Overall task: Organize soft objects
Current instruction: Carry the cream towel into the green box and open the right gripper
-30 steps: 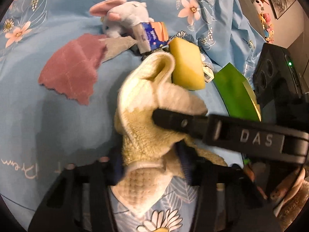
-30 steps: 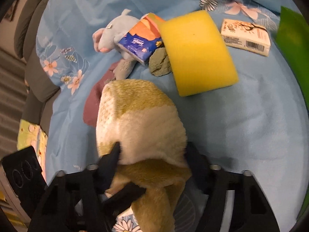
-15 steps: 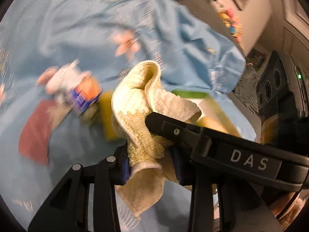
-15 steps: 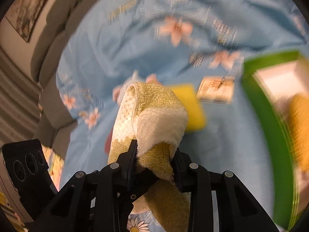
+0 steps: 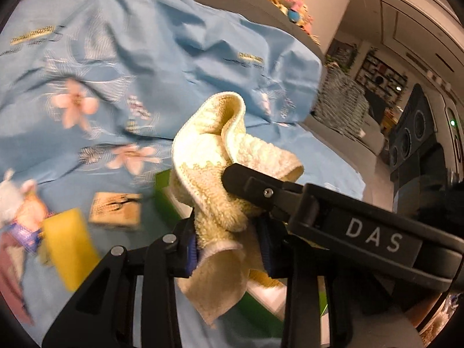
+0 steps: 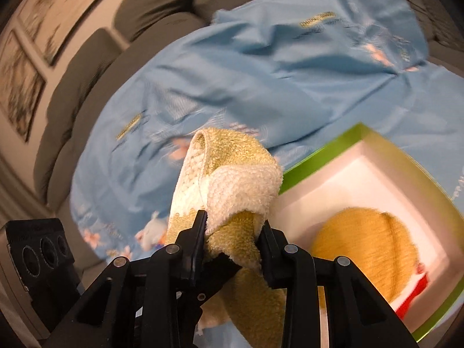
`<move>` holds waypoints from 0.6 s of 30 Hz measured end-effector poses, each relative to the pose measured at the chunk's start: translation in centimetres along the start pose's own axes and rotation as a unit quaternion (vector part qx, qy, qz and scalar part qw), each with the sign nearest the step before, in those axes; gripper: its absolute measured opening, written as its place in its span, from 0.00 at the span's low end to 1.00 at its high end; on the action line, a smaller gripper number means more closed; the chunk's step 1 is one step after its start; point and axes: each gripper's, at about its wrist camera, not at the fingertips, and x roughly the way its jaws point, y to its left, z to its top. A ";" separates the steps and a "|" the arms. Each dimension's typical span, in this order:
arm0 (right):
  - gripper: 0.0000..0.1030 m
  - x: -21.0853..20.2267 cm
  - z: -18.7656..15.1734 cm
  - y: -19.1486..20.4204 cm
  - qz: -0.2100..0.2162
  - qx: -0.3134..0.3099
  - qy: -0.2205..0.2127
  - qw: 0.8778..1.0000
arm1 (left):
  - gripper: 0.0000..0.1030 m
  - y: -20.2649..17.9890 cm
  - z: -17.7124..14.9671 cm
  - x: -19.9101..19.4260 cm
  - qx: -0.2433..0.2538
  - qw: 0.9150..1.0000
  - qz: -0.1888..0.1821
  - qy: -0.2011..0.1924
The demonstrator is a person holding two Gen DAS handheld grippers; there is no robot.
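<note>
Blue bedsheet (image 5: 121, 66), towel (image 5: 214, 150) pinched between both tongs (image 5: 229, 243)

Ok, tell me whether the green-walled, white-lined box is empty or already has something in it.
Not empty. The green-walled box is open-topped, and a round tan plush object already lies on its white floor, seen in the right wrist view.

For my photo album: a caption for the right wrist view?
Right claw grips a yellow towel above a green-rimmed box holding a tan plush.

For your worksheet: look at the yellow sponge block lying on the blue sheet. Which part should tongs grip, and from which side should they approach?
Grip the yellow sponge across its narrow width, on the two long side faces, coming from above. It lies flat and elongated on the blue sheet, so its long sides look exposed, though the view is blurred.
</note>
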 end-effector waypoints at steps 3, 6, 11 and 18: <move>0.34 -0.3 1.0 -2.1 -0.030 0.014 -0.014 0.999 | 0.30 -1.1 0.5 2.2 0.007 1.000 -0.013 0.012; 0.34 -0.4 1.7 -3.7 -0.059 0.025 -0.022 0.998 | 0.30 -1.7 0.9 4.0 0.012 0.999 -0.025 0.027; 0.34 -0.4 2.4 -6.1 -0.101 0.038 -0.029 0.994 | 0.29 -2.5 1.0 6.1 0.021 0.998 -0.039 0.046; 0.34 -0.2 2.9 -8.2 -0.140 0.060 -0.034 0.988 | 0.29 -2.5 1.3 8.4 0.009 0.996 -0.048 0.072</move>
